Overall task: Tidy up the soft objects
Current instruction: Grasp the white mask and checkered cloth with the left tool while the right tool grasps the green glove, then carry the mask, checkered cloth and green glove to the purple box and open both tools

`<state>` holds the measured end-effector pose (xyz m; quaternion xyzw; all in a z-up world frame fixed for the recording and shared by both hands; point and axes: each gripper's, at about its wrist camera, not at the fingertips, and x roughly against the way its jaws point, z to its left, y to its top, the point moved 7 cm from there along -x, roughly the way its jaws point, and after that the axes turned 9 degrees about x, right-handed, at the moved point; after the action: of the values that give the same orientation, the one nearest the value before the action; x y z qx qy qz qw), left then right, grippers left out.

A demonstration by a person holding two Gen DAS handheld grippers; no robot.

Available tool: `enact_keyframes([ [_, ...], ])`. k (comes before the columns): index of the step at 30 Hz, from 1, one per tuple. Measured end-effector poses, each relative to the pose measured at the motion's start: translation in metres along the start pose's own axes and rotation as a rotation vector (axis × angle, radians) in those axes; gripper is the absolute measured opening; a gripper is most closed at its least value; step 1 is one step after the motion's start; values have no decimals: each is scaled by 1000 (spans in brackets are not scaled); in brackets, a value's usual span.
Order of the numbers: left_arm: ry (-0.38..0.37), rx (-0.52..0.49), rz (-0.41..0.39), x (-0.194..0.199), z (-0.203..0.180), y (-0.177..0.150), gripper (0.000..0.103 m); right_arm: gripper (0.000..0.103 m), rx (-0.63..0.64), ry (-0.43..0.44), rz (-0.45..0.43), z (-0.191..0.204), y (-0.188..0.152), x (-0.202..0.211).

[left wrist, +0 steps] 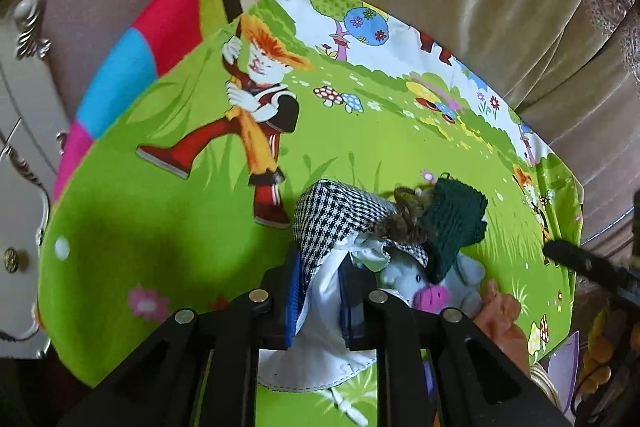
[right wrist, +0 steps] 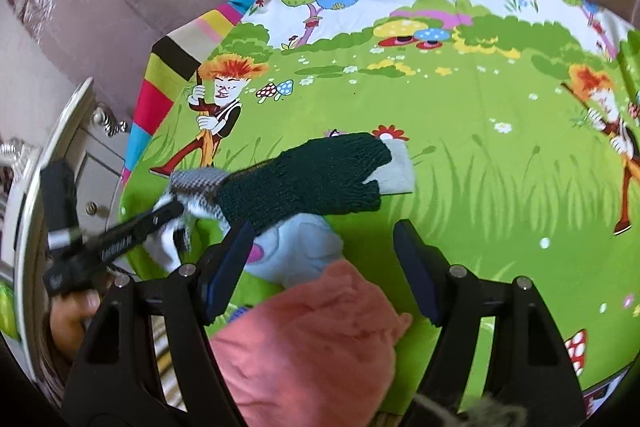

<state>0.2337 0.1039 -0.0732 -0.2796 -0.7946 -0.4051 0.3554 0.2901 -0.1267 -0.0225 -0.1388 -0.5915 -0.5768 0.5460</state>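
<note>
Between the pressed-together pads of the left tool (left wrist: 318,301) sits the white lining of the checked cap (left wrist: 340,215); the spread right tool (right wrist: 324,269), empty, hovers over the blue plush (right wrist: 296,251) just beside it.

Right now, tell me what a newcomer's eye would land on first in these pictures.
The bright green cartoon bedsheet fills both views, a red-haired cartoon boy printed at its left. At its near edge lies a heap of soft things: a dark green knit piece draped over a grey plush toy with a pink snout. The left hand-held gripper pinches the white lining of a houndstooth hat; the right hand-held gripper stands open above a pink fluffy item.
</note>
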Motion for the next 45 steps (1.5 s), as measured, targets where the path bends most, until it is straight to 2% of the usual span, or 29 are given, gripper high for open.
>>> enact_keyframes([
  [7,27,21,-60,25,6,-9,17,76,-91,37,48,5,13,-26],
  [11,24,40,-63,32,10,-17,17,76,-143,58,71,10,18,-42],
  [18,42,19,-121,48,8,-24,17,76,-249,69,136,14,17,-73],
  [23,55,16,-152,55,9,-25,17,76,-254,50,152,19,20,-89],
  [32,63,19,-172,61,12,-28,17,76,-250,-60,177,15,25,-112],
  [34,63,22,-177,62,13,-29,17,65,-239,-83,177,14,25,-112],
  [36,64,29,-182,64,14,-29,17,46,-218,-77,167,15,25,-109],
  [37,64,32,-185,65,14,-29,17,41,-210,-75,165,16,24,-107],
  [38,65,34,-187,65,15,-28,17,31,-202,-81,162,16,24,-105],
  [39,66,37,-190,66,15,-28,17,27,-194,-84,154,15,25,-102],
  [45,77,55,-210,73,19,-29,17,22,-146,-52,86,15,23,-77],
])
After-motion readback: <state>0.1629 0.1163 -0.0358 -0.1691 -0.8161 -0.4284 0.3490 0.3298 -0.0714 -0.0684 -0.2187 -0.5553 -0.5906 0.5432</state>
